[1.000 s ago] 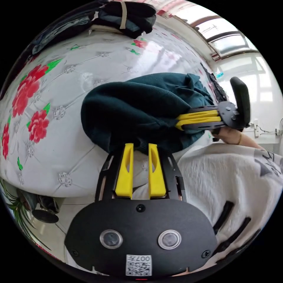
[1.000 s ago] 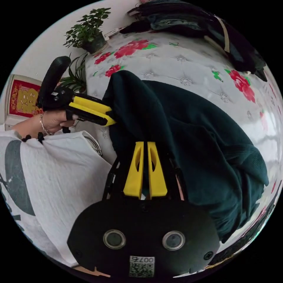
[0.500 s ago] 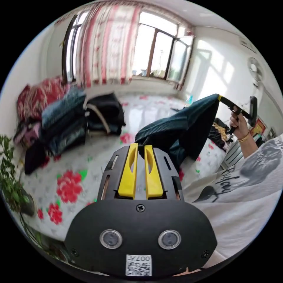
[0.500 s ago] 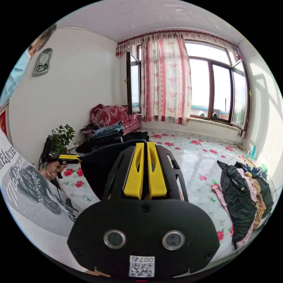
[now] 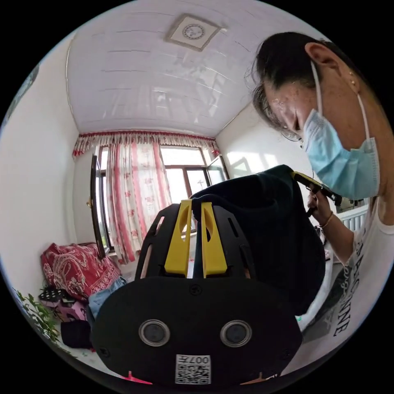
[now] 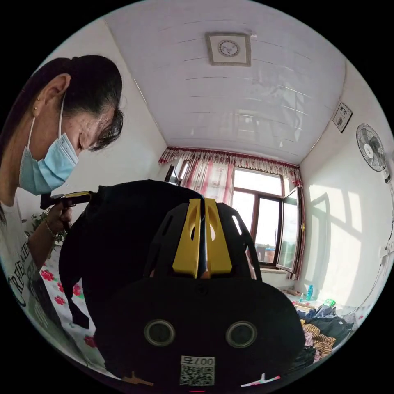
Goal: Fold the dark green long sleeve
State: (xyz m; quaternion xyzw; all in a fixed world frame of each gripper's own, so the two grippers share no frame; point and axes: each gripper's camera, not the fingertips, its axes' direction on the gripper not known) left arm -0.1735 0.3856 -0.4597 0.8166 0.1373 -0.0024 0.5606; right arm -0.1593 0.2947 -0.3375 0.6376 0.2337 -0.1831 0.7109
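Up off the bed, between the two grippers, the dark green long sleeve (image 5: pixel 266 230) hangs in the air as a heavy, bunched drape, looking almost black against the bright window (image 6: pixel 262 217) far behind. Its top edge runs taut from one gripper to the other while the rest sags down. The left gripper (image 5: pixel 192 202) pinches that edge between its yellow jaws. The right gripper (image 6: pixel 202 201) also has its jaws pressed together on the cloth.

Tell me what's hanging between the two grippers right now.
The dark green top stretches between them, pinched by the left gripper and right gripper, seen in both gripper views.
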